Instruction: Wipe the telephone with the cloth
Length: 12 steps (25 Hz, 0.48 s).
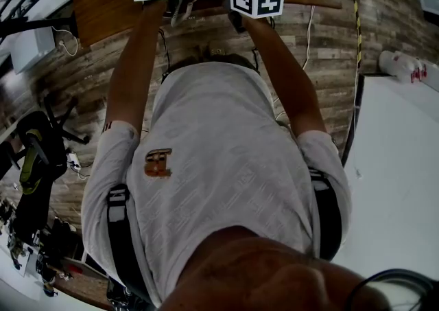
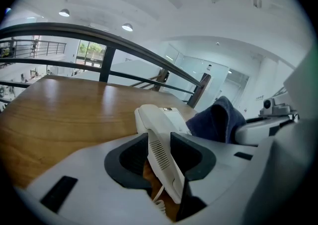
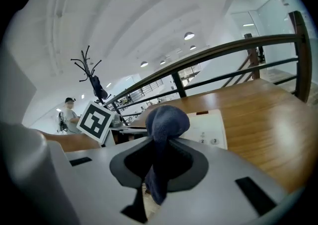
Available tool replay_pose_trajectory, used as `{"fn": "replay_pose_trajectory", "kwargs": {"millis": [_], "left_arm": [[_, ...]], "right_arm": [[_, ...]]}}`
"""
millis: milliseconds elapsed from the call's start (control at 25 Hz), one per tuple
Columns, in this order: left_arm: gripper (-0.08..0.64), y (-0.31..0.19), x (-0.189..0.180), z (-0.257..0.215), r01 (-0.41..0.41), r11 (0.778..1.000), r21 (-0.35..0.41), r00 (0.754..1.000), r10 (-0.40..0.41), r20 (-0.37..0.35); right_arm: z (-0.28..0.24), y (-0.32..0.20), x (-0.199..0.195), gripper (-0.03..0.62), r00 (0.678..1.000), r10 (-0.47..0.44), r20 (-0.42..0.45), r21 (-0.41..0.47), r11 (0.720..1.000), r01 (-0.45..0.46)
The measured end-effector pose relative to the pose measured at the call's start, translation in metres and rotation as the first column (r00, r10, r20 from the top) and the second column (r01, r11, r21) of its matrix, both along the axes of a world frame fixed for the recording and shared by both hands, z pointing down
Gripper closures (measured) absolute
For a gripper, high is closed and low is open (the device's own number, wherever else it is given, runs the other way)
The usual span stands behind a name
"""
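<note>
Well, both claws are up at twelve o'clock from the person, close together over the wooden desk. The left claw is pinching the white handset edge-on across its slotted part, and the handset's far end points toward the telephone base on the desk. I can't tell whether it is clear of the cradle. The right claw is pressed onto a fold of the dark blue cloth. The cloth bunches above the pads and hangs below them, at about three o'clock from the handset and just beside it.

What worries me is the grip on that handset. It is smooth plastic held on a narrow strip, so a firm sideways rub could twist it between the pads or squeeze it out. The coiled cord trails below, and lifting too far would likely drag the base across the desk. The cloth is caught only by a fold, so a hard stroke may pull it free or leave the bare claw scraping the plastic. With the two claws this near, a careless sweep could also knock them together.
</note>
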<state>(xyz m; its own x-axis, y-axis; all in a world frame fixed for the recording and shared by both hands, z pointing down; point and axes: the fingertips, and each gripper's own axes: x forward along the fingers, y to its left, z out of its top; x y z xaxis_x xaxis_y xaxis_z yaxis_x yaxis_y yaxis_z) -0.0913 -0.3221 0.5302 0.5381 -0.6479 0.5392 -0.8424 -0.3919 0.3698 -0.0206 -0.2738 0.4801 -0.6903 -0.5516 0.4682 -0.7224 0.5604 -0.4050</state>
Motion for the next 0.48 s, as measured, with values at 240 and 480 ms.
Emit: {"fn": "replay_pose_trajectory", "kwargs": {"millis": [240,480], "left_arm": [[0.416,-0.001,0.001,0.000,0.007,1.000,-0.001,1.000,-0.007,-0.001],[0.414,-0.001,0.001,-0.001,0.007,1.000,-0.004,1.000,-0.007,0.002]], "right_arm": [[0.032,0.006,-0.015,0.520,0.999,0.004,-0.037,-0.061,0.998,-0.006],[0.053,-0.005,0.012,0.520,0.989,0.031,-0.145,-0.049,0.998,-0.039]]}}
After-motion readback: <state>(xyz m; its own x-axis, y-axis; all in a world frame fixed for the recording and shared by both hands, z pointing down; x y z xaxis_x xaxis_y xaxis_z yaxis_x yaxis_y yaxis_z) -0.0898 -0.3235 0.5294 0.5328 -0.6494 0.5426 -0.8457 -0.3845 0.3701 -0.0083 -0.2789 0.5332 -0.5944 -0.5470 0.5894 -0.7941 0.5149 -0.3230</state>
